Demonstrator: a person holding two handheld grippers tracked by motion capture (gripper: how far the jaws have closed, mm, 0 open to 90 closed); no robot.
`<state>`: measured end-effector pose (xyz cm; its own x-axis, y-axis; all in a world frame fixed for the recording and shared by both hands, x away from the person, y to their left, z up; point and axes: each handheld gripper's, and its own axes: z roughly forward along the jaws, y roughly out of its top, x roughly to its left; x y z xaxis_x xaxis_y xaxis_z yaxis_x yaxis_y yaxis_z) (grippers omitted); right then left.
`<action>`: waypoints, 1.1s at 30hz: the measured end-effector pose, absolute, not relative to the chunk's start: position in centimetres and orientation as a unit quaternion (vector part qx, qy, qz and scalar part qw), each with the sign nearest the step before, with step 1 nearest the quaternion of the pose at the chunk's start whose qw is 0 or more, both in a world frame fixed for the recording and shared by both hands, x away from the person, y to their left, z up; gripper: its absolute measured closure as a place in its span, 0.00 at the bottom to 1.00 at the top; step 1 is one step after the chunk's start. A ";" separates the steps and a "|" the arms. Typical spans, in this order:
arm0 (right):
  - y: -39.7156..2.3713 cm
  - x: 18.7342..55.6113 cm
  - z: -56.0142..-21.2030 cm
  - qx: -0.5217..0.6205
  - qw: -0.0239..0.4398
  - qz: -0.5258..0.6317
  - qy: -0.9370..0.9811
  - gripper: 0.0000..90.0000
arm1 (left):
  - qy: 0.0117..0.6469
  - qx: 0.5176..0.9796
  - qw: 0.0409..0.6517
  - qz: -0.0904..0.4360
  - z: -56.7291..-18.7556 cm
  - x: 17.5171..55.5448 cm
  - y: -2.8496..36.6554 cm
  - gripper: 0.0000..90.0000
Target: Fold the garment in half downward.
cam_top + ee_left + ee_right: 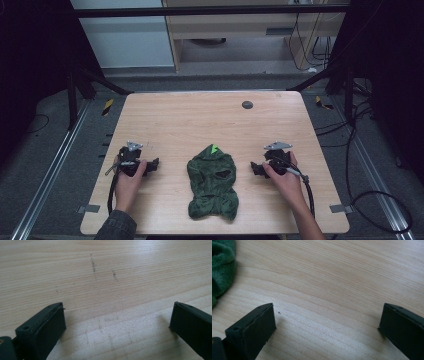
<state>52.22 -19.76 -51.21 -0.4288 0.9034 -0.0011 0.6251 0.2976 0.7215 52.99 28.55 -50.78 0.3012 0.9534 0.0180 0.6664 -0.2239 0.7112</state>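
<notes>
Garment: a dark green fleece garment (212, 181) lay crumpled on the wooden table (200, 120), near the front edge and about midway between the two grippers, touching neither; a small bright green patch showed at its far end.
Left gripper: the left gripper (153, 165) rested on the table to the left of the garment, held in the person's left hand (131, 172); its jaws stood wide apart with only bare wood between them in the left gripper view (117, 315).
Right gripper: the right gripper (256, 169) rested to the right of the garment in the right hand (282, 175), jaws spread and gripping nothing (327, 317); the right gripper view caught the garment's edge (222, 267) at its upper left, apart from the jaws.
Table: a small dark round disc (247, 104) sat near the far edge.
</notes>
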 end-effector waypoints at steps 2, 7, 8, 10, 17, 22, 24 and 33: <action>-19.7 52.2 -51.2 0.493 0.210 0.331 0.776 0.01 | 0.542 0.746 0.306 0.234 -50.8 53.0 28.5 0.00; -19.7 52.2 -50.9 0.493 0.208 0.330 0.778 0.09 | 0.534 0.755 0.305 0.226 -50.6 52.9 28.5 0.00; -19.6 52.1 -50.7 0.493 0.203 0.328 0.780 0.14 | 0.531 0.760 0.302 0.221 -50.5 52.9 28.3 0.01; -19.3 52.0 -50.3 0.480 0.198 0.323 0.791 0.16 | 0.518 0.777 0.294 0.205 -50.1 52.9 28.0 0.05; -17.8 52.2 -48.2 0.430 0.163 0.313 0.831 0.29 | 0.473 0.816 0.282 0.176 -48.2 53.6 25.7 0.07; -16.7 53.0 -46.5 0.404 0.138 0.312 0.849 0.39 | 0.447 0.833 0.288 0.154 -46.9 54.5 23.9 0.09; -16.1 53.5 -45.9 0.394 0.131 0.311 0.855 0.42 | 0.437 0.838 0.287 0.153 -46.4 54.9 23.2 0.11; -13.2 54.9 -44.8 0.350 0.114 0.309 0.877 0.63 | 0.400 0.854 0.302 0.142 -45.0 55.9 19.9 0.22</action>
<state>54.90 -13.16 -44.77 -0.7296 0.6837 0.0163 0.5427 0.5643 0.6221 55.92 19.92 -44.99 0.6392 0.7691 0.0004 0.5982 -0.4975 0.6283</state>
